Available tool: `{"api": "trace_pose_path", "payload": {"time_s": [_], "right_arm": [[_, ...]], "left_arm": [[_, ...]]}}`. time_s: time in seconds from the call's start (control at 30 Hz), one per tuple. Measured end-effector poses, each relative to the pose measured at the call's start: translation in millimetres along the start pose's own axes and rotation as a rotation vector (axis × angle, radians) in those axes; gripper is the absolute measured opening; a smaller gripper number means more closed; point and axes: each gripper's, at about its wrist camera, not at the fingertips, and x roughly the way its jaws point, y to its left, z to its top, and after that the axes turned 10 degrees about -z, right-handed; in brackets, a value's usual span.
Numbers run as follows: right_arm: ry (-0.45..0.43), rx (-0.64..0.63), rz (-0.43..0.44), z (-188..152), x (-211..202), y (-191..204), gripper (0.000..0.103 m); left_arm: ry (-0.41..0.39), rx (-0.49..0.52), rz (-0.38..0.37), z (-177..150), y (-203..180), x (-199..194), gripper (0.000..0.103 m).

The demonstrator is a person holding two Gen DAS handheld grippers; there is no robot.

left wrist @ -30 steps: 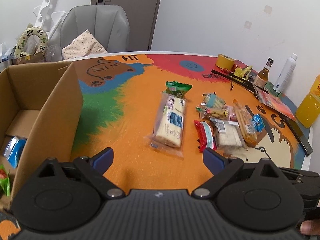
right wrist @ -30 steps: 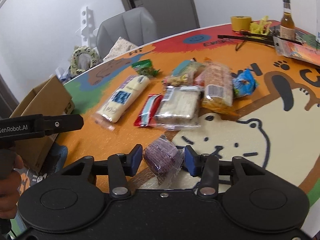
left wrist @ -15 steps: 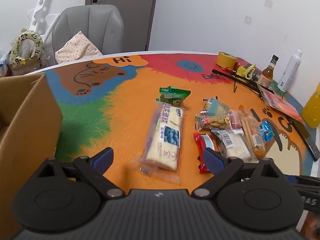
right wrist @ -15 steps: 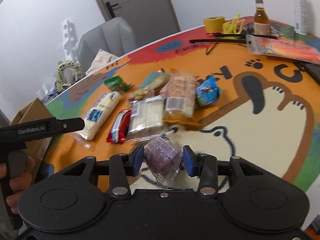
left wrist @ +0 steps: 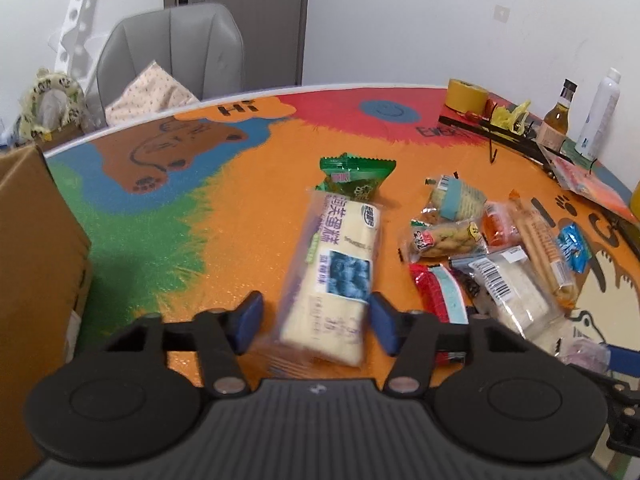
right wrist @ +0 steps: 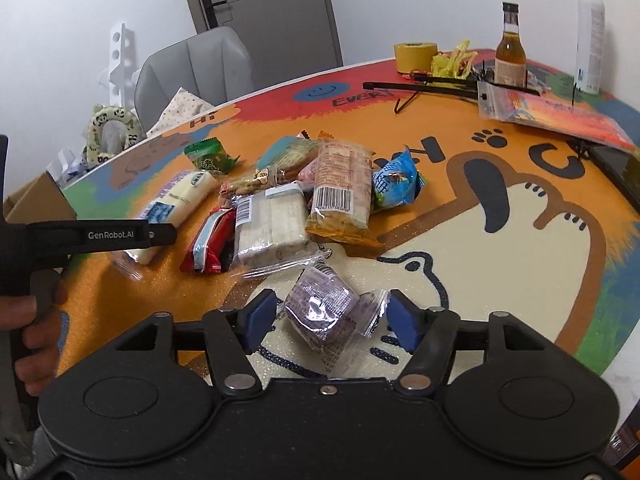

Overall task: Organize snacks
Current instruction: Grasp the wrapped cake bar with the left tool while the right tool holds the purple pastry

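Note:
A long white cake packet [left wrist: 340, 264] lies on the colourful table mat [left wrist: 240, 216], its near end between the jaws of my left gripper [left wrist: 316, 328]. Those jaws are closing; the right pad is at the wrapper, and a sliver of mat shows by the left pad. In the right wrist view the same packet [right wrist: 176, 204] sits under the left gripper's finger [right wrist: 160, 234]. My right gripper [right wrist: 332, 320] is opening, and a purple cake packet [right wrist: 324, 312] rests on the mat between its pads, free of both. Several more snacks [right wrist: 304, 200] lie in a pile beyond.
A cardboard box [left wrist: 36, 264] stands at the left edge of the table. A green packet [left wrist: 356, 176] lies just past the white cake. At the back right are a tape roll [right wrist: 414, 56], a glass bottle [right wrist: 510, 48], a white spray bottle [right wrist: 590, 36] and a black hanger [right wrist: 424, 88]. A grey chair [left wrist: 172, 52] stands behind.
My left gripper has moved away from the box over to the white cake packet and narrowed its jaws around it. My right gripper's jaws have spread off the purple packet.

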Motion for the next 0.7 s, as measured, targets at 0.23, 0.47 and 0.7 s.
{"api": "trace_pose_path", "payload": {"time_s": [0.23, 0.47, 0.7], "right_arm": [[-0.011, 0.011, 0.022, -4, -6, -2, 0.041], [-0.006, 0.054, 0.046, -8, -16, -9, 0.039], [-0.031, 0.062, 0.059, -8, -27, -8, 0.039]], "left_arm": [[0.004, -0.019, -0.004, -5, 0, -12, 0.033], [-0.004, -0.03, -0.027, -10, -4, -34, 0.03], [-0.041, -0.035, -0.032, -12, -6, -59, 0.028]]}}
